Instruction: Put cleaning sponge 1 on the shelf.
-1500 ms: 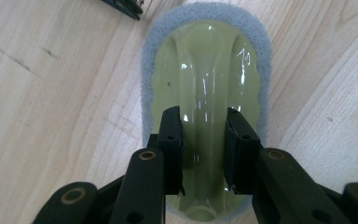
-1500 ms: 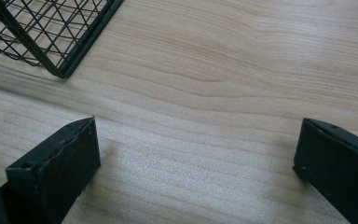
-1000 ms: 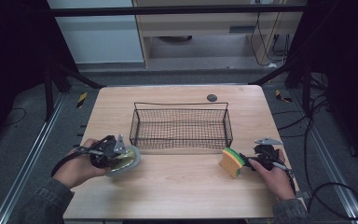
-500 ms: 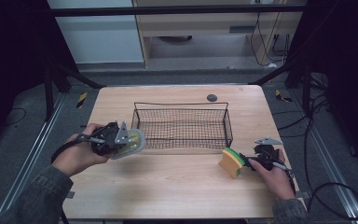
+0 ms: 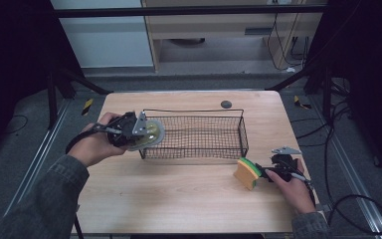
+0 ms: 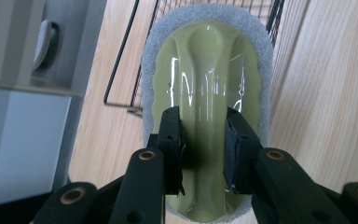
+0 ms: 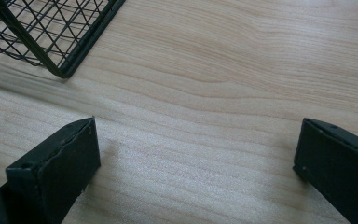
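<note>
My left gripper (image 5: 146, 132) is shut on a scrubber (image 5: 155, 131) with an olive-green glossy handle and a grey pad. It holds the scrubber in the air at the left end of the black wire basket (image 5: 194, 112). In the left gripper view the jaws of that gripper (image 6: 203, 121) clamp the handle ridge of the scrubber (image 6: 209, 60), with the basket (image 6: 121, 70) behind it. My right gripper (image 5: 267, 172) rests low at the table's right, just right of a yellow and green sponge (image 5: 247, 173). The right gripper (image 7: 196, 154) is open, with bare wood between its jaws.
The wooden table (image 5: 179, 199) has free room in front of the basket. A small dark round object (image 5: 226, 104) lies behind the basket near the far edge. A basket corner (image 7: 51, 37) shows at the upper left of the right gripper view.
My left gripper has lifted the scrubber off the table and carried it up to the basket's left end. The right gripper and the sponge have stayed put.
</note>
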A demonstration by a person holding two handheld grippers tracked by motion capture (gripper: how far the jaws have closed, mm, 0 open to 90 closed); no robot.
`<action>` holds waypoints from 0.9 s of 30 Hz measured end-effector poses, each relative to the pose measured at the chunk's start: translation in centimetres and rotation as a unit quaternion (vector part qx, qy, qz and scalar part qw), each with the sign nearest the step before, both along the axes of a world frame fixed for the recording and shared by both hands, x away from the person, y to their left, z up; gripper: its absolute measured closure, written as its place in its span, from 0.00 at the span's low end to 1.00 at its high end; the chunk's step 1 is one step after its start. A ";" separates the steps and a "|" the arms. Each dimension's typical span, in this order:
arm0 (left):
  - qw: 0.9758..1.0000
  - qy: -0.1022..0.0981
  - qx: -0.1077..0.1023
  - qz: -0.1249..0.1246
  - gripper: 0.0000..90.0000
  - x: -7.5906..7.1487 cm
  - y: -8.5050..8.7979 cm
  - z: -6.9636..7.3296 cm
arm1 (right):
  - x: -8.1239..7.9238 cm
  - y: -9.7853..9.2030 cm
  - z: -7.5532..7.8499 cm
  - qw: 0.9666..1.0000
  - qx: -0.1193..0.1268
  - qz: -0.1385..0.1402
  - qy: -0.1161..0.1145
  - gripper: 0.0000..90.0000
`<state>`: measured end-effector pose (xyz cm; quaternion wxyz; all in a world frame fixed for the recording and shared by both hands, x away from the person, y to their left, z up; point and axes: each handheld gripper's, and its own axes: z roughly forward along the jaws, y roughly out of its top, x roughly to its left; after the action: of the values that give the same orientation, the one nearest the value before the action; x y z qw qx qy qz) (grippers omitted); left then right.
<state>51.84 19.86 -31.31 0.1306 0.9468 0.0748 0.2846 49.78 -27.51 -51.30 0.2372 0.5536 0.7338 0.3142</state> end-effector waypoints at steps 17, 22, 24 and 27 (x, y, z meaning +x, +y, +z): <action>1.000 -0.017 0.009 -0.007 0.79 2.7 -1.9 1.0 | 0.0 0.0 0.0 1.000 -0.001 -0.002 0.000 0.01; 1.000 -0.011 0.011 -0.019 0.79 3.1 -3.2 0.6 | 0.0 0.0 0.0 1.000 -0.001 -0.001 0.000 0.01; 1.000 -0.010 0.016 -0.022 0.79 3.3 -3.7 0.4 | 0.0 0.0 0.0 1.000 0.000 -0.001 0.000 0.01; 0.999 -0.010 0.019 -0.027 0.79 3.6 -4.4 0.2 | 0.0 0.0 0.0 1.000 -0.002 0.001 0.000 0.00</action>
<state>55.47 15.50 -31.13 0.1215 0.9477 0.0428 0.2921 49.81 -27.52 -51.29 0.2380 0.5527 0.7350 0.3124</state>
